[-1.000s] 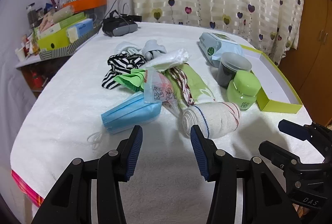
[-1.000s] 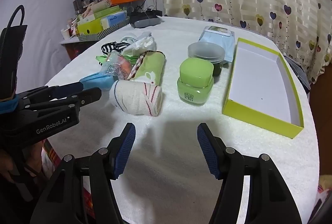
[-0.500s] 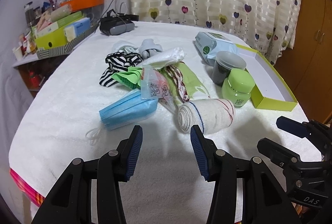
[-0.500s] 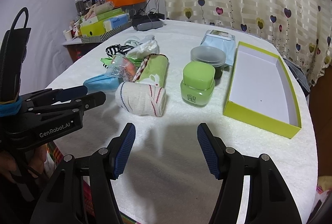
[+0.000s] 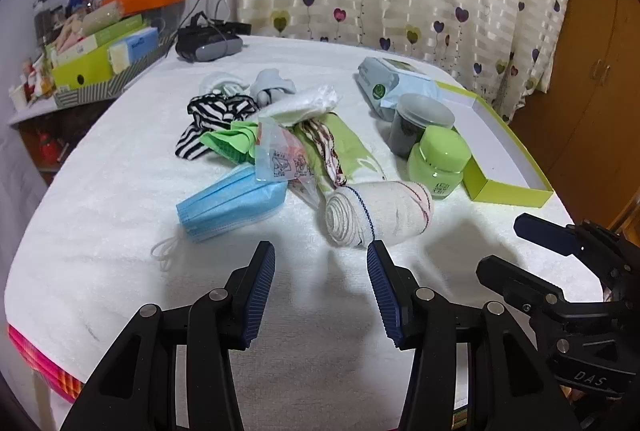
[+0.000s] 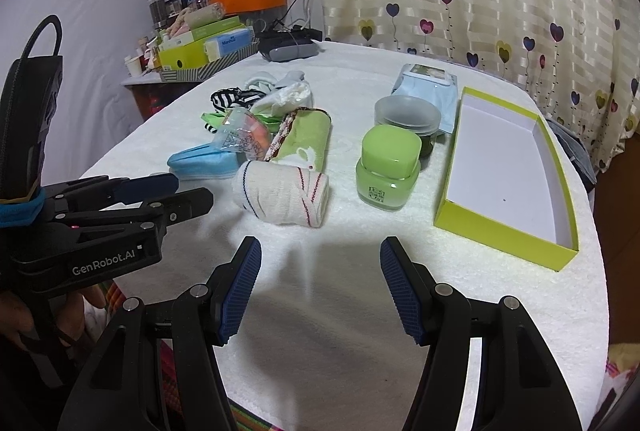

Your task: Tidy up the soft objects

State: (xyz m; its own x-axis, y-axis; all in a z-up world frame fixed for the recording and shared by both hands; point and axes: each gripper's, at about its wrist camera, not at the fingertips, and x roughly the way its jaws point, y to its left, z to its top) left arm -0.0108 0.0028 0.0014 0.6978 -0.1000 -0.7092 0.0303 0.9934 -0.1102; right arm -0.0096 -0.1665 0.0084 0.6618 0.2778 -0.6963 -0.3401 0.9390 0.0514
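Note:
A rolled white towel [image 5: 378,211] [image 6: 282,193] lies at the near end of a pile of soft things on the white-covered table [image 5: 120,231]. Behind it are a stack of blue face masks [image 5: 230,203] [image 6: 202,163], a rolled green towel [image 5: 344,151] [image 6: 304,143], a small plastic bag [image 5: 280,155] and a striped black-and-white cloth [image 5: 216,111]. My left gripper [image 5: 320,251] [image 6: 193,190] hovers open just short of the white roll, holding nothing. My right gripper [image 6: 320,245] [image 5: 499,243] stands open and empty over bare cloth to the right.
A green jar [image 6: 388,167], a dark jar with a clear lid [image 6: 408,115] and a wipes pack [image 6: 426,87] stand right of the pile. An open yellow-green box [image 6: 504,231] lies at the far right. A cluttered shelf [image 5: 100,59] is back left; the table edge is close below.
The left gripper has tilted slightly, so the pile sits a little higher and further left in its view. Both grippers stay open and no object has moved.

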